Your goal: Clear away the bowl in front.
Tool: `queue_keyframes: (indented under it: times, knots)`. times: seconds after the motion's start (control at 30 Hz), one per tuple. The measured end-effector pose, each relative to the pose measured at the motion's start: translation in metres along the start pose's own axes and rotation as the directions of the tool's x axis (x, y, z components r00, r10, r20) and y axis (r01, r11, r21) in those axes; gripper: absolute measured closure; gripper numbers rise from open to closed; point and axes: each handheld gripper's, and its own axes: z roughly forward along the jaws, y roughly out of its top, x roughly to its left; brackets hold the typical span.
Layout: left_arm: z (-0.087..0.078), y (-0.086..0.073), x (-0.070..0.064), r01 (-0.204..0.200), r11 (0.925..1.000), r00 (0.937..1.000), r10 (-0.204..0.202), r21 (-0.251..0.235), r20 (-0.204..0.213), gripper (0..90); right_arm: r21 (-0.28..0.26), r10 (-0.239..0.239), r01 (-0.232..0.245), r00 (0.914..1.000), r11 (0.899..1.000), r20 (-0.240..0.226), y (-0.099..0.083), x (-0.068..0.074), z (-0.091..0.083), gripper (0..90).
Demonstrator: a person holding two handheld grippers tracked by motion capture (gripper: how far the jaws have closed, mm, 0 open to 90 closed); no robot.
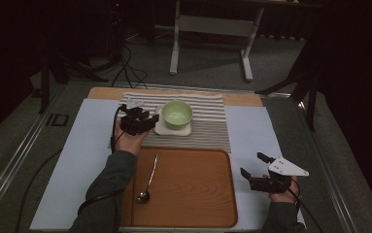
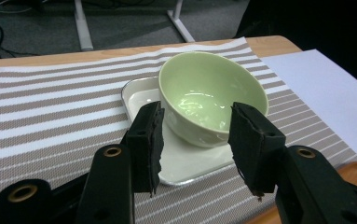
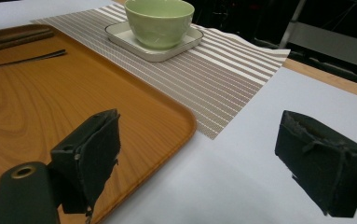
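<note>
The left gripper hangs over the striped mat, just left of the bowl. Its jaws stand apart with nothing between them. In the left gripper view they frame the bowl's near side: the left jaw is over the saucer's near left part, the right jaw low beside the bowl's right flank. Whether either pad touches the bowl or saucer is hard to tell, since the pads cover the spots where contact would be; they seem just short of it.

The pale green bowl sits upright on a white, square saucer near the back of the mat. Its inside looks empty, with only a glare on the bottom. The near edge of the saucer is partly hidden behind the jaws.

The right gripper is held well apart from the bowl, over the white sheet just right of the wooden tray. Its jaws are wide open and hold nothing. The right gripper view shows the tray's rounded corner under the left jaw and bare sheet under the right one.

A spoon lies on the left part of the tray, bowl end nearest the person, handle pointing toward the mat. The room beyond the table is dark and little can be made out there.
</note>
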Motion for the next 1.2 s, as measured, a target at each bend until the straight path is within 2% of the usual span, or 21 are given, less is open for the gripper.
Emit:
queue_keyframes:
  times: [0.17, 0.27, 0.3, 0.33, 0.47, 0.5, 0.83, 1.0, 1.1, 1.2]
  knots:
    - [0.009, 0.003, -0.001, -0.005, 1.0000, 1.0000, 0.005, 0.007, -0.004, 54.2, -0.001, 0.000, 0.000, 1.0000, 1.000, -0.002, 0.000, 0.000, 0.000, 13.5]
    - [0.023, 0.005, 0.002, 0.017, 0.9998, 0.9999, -0.016, 0.007, -0.003, 52.6, -0.002, 0.000, 0.000, 1.0000, 1.000, -0.003, 0.000, 0.000, 0.001, 13.5]
    - [0.023, 0.005, 0.002, 0.017, 0.9998, 0.9999, -0.016, 0.007, -0.003, 52.6, -0.001, 0.000, 0.000, 1.0000, 1.000, -0.003, 0.000, 0.001, 0.001, 13.5]
    - [0.031, 0.005, 0.002, 0.024, 0.9995, 0.9997, -0.024, 0.022, -0.010, 52.6, 0.000, -0.001, 0.001, 1.0000, 1.000, -0.005, 0.000, 0.001, 0.001, 13.4]
    - [0.039, 0.004, 0.002, 0.024, 0.9992, 0.9995, -0.024, 0.032, -0.019, 52.3, -0.001, -0.001, 0.001, 1.0000, 1.000, -0.005, 0.000, 0.001, 0.001, 13.4]
    - [0.044, 0.004, 0.001, 0.019, 0.9996, 0.9990, -0.018, 0.023, -0.040, 51.9, -0.003, 0.005, -0.005, 1.0000, 1.000, -0.004, 0.000, 0.000, 0.000, 13.4]
    - [0.060, 0.009, 0.005, 0.049, 0.9975, 0.9969, -0.046, 0.051, -0.064, 50.6, -0.010, 0.009, -0.009, 0.9999, 1.000, -0.004, 0.000, -0.001, -0.001, 13.5]
    - [0.074, 0.007, 0.008, 0.068, 0.9941, 0.9952, -0.061, 0.084, -0.076, 50.8, -0.011, 0.008, -0.009, 0.9999, 1.000, -0.007, 0.000, -0.001, 0.000, 13.5]
    - [0.085, 0.003, 0.010, 0.106, 0.9877, 0.9920, -0.097, 0.115, -0.081, 52.3, -0.015, 0.011, -0.011, 0.9999, 1.000, -0.008, 0.000, -0.002, 0.000, 13.5]
    - [0.092, 0.003, 0.009, 0.105, 0.9846, 0.9922, -0.094, 0.140, -0.082, 55.2, -0.016, 0.014, -0.014, 0.9999, 1.000, -0.006, 0.000, -0.003, 0.000, 13.5]
